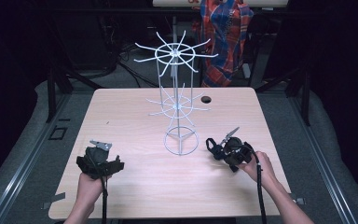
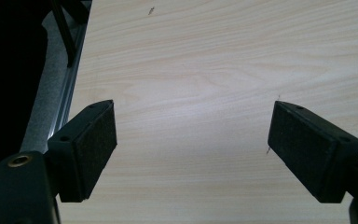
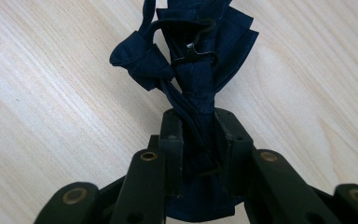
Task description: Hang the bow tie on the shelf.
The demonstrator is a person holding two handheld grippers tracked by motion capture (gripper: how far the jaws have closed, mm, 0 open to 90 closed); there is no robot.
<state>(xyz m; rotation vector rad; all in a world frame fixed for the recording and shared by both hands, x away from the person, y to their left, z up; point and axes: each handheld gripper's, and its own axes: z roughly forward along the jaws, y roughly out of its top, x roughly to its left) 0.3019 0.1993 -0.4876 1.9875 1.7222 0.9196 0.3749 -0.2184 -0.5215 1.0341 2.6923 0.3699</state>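
The right gripper [image 3: 198, 135] has its jaws clamped narrow on a dark navy fabric bow tie [image 3: 191, 70] with a small black clip, gathered in folds just above the pale wooden table [image 1: 135, 177]; from above, that gripper sits at about four o'clock from the white wire display stand with radiating hooks [image 1: 179, 109]. The left gripper [image 2: 193, 144], at about eight o'clock from the stand, stands wide, with bare tabletop between its pads.

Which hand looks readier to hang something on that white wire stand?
The right. Its gripper is clamped on the dark blue bow tie, close to the wire stand. The left gripper is open over bare table.
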